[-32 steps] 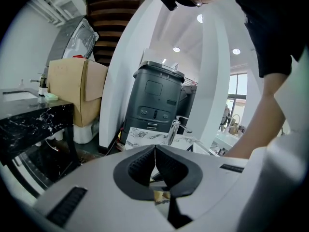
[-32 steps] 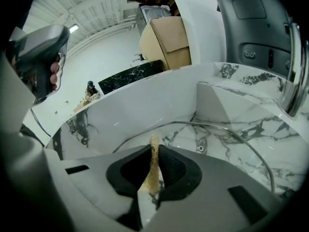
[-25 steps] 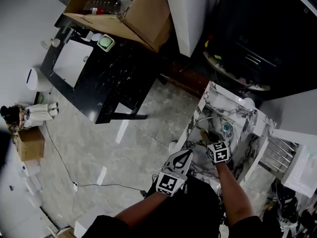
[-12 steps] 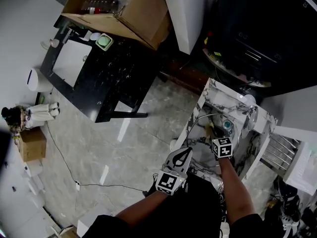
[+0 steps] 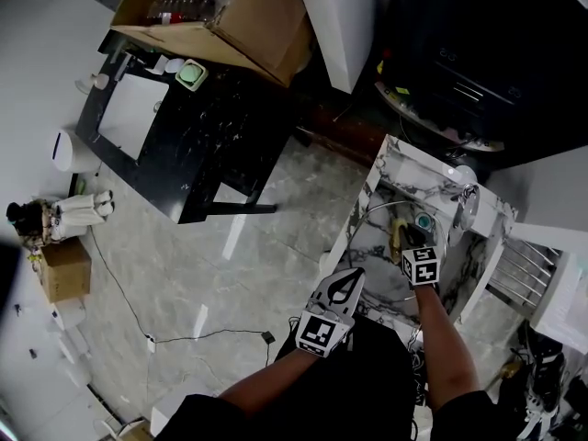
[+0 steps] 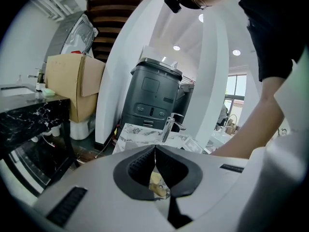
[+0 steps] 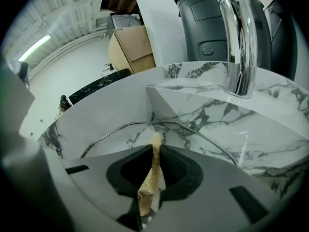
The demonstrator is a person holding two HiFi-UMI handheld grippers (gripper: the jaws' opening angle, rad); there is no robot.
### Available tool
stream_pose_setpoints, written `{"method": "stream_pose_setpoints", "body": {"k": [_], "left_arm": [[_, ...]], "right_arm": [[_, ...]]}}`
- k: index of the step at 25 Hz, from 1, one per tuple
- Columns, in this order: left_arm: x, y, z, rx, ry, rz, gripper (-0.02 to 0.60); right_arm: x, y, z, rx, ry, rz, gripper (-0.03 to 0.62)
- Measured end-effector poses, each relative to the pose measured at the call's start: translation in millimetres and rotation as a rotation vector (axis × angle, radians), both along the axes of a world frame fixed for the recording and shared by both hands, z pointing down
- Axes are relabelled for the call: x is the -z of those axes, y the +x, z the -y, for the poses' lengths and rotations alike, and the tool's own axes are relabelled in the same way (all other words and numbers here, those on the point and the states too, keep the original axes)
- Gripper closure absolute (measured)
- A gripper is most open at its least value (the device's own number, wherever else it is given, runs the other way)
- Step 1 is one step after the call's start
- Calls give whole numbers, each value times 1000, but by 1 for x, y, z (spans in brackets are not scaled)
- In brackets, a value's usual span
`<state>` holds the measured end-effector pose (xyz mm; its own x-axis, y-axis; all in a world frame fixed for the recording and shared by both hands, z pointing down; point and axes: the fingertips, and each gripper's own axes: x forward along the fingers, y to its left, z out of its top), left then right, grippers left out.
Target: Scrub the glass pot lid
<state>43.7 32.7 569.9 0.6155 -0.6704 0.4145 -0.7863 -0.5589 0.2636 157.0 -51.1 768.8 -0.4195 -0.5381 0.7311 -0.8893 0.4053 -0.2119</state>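
A: The right gripper (image 5: 404,246) has slid along the basin toward the faucet (image 5: 464,206) since a second ago, while the left gripper (image 5: 352,277) has barely budged at the sink's near edge!

B: What's the right one carrying?

A: Its jaws are clamped on a tan scrub pad (image 7: 153,166). The pad's tip pokes out past the fingertips, over the glass.

B: And the lid itself?

A: The glass pot lid (image 7: 120,140) is down in the marble sink (image 5: 378,180). Its metal rim arcs across the basin just ahead of the pad. Whether pad meets glass, I can't tell.

B: Over to the left gripper.

A: Jaws together at the tips, gripping nothing there. A small tan patch shows in the gap behind them, and I can't make out what it is. The gripper hangs by the sink's near edge, apart from the lid.

B: The faucet?

A: Chrome, rising at the sink's far corner and curving over the basin, beyond the lid's rim.
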Motion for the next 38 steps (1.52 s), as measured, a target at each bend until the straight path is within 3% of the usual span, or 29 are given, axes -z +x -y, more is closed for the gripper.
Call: {"method": "stream_pose_setpoints", "body": {"k": [8,15,26,38], "left_arm": [[5,8,-7,-34,34,28,565],[-1,15,-11,-8,24,-18,566],[3,28,-16,-63,25,26,566],[5,45,-24,-94,14,6,565]], "right_arm": [[-1,21,-5,-48,8,-58,537],[-1,32,-6,-62,18,-68,537],[0,56,-15,-92,20,-100,537],[1,87,-34,-143,-12,-141,537]]}}
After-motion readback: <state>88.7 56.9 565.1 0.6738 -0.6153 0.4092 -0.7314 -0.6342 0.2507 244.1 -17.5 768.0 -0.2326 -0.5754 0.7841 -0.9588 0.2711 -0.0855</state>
